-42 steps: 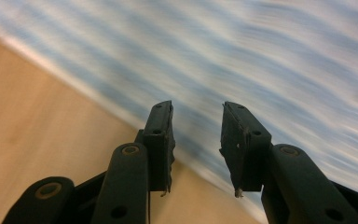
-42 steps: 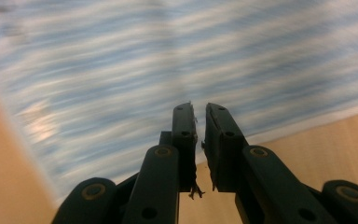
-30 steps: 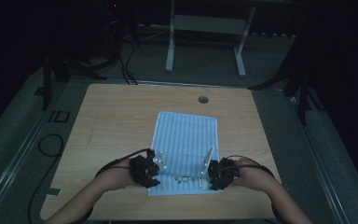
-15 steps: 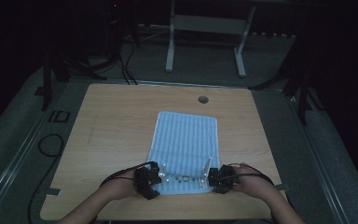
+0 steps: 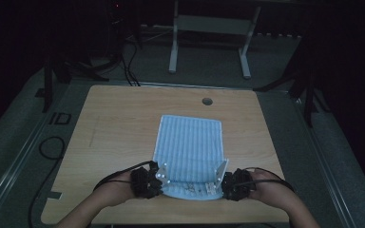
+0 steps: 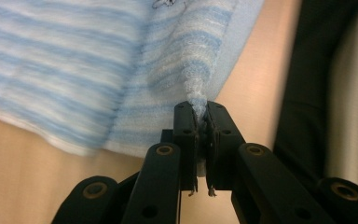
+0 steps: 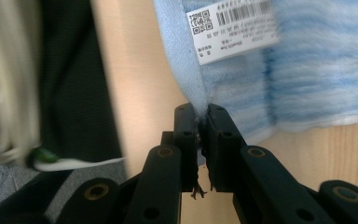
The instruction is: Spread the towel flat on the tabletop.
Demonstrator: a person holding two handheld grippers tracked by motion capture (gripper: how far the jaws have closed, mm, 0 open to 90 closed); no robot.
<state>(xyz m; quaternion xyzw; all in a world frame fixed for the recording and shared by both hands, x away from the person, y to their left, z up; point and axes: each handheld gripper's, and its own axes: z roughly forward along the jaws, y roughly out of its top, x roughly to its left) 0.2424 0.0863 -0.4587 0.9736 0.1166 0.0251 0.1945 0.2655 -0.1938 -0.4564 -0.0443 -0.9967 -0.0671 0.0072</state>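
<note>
A light-blue striped towel (image 5: 190, 140) lies flat on the wooden table (image 5: 119, 123), with its near edge raised off the wood. My left gripper (image 5: 160, 178) pinches the near left corner, and its jaws have just been closing on the cloth. Up close, the left gripper (image 6: 198, 106) is shut on a bunched fold of the towel (image 6: 74, 70). My right gripper (image 5: 217, 181) holds the near right corner, its jaws also just closed. In its own view, the right gripper (image 7: 200, 108) is shut on the towel's hem (image 7: 317, 84), below a white barcode label (image 7: 233, 28).
A round cable hole (image 5: 207, 101) sits near the table's far edge. A white metal stand (image 5: 209, 28) is on the floor behind the table, and a black cable (image 5: 47, 147) loops on the floor at left. Bare wood surrounds the towel on both sides.
Both grippers drew back toward the table's near edge, closed on the towel's near corners and rose slightly. The towel's near edge now curls up off the table.
</note>
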